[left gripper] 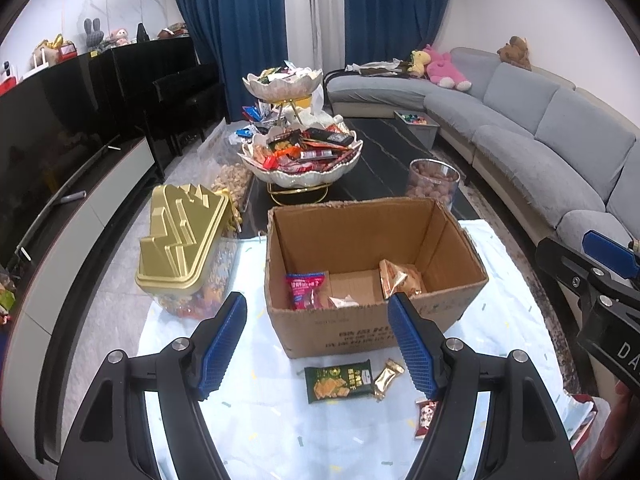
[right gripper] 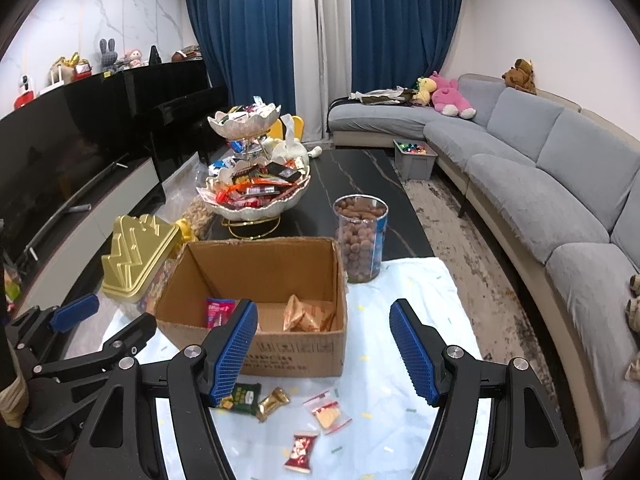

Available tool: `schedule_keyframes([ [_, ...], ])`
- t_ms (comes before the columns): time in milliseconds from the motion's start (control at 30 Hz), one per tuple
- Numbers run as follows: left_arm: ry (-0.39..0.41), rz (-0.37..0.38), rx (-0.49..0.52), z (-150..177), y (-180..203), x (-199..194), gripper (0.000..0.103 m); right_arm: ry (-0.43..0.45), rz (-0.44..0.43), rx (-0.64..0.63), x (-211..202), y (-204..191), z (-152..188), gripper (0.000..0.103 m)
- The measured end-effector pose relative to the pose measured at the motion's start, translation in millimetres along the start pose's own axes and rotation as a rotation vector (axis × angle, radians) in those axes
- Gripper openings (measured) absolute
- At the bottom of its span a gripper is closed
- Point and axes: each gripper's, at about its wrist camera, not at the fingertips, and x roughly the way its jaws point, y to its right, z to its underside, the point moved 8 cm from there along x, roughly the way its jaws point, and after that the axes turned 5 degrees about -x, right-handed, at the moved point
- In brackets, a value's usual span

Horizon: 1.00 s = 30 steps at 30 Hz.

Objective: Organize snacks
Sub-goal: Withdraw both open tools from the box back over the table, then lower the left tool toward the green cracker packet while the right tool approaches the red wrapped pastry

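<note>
A living room with blue curtains (right gripper: 240, 40), a grey curved sofa (right gripper: 540, 152) and a dark marble-topped coffee table (right gripper: 360, 176); its near end is covered by a pale cloth (right gripper: 400, 320) with small coloured flecks.

On the cloth stands an open cardboard box (left gripper: 360, 320). Inside lie a pink packet (left gripper: 306, 286) against the left wall, a gold-orange packet (left gripper: 400, 280) toward the right, and a small pale sachet (left gripper: 342, 302) between them. In front of the box, loose on the cloth, are a green cracker packet (left gripper: 338, 384), a gold-wrapped sweet (left gripper: 386, 378) just beside it, a clear sachet with red trim (right gripper: 328, 414) and a red-and-white sweet (right gripper: 302, 450) nearest the cameras.

To the left of the box is a clear tub with a gold stepped lid (left gripper: 180, 240), filled with colourful wrapped pieces. Behind the box a two-tier white shell-shaped stand (left gripper: 300, 152) on gold legs is heaped with packets on both tiers. To the right a clear jar (right gripper: 360, 236) holds brown round nuts. A grey bin (right gripper: 414, 158) of coloured items sits by the sofa, where plush toys (right gripper: 452, 96) lie.

The left gripper (left gripper: 318, 344) hangs with jaws wide apart and nothing between them; the green packet and gold sweet lie below the gap, the box straight ahead. The right gripper (right gripper: 324, 350) is likewise wide and empty, over the loose sweets, with the box's right corner beyond its left finger.
</note>
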Motion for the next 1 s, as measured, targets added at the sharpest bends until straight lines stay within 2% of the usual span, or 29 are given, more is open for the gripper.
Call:
schedule_keyframes([
  [467,-0.032,0.007,-0.005,34,-7,7,0.08,-0.033,0.017,0.007,0,-6,37,0.069],
  [800,-0.059,0.003,0.002,62,-7,22,0.098,-0.061,0.038,0.023,6,-2,69,0.069],
  [867,-0.059,-0.002,0.009,67,-6,24,0.101,-0.066,0.043,0.027,9,-1,75,0.073],
  [900,-0.059,-0.003,0.011,68,-6,25,0.101,-0.066,0.048,0.03,10,1,78,0.078],
  [1000,-0.062,-0.006,0.02,74,-5,29,0.102,-0.063,0.057,0.033,11,2,85,0.08],
])
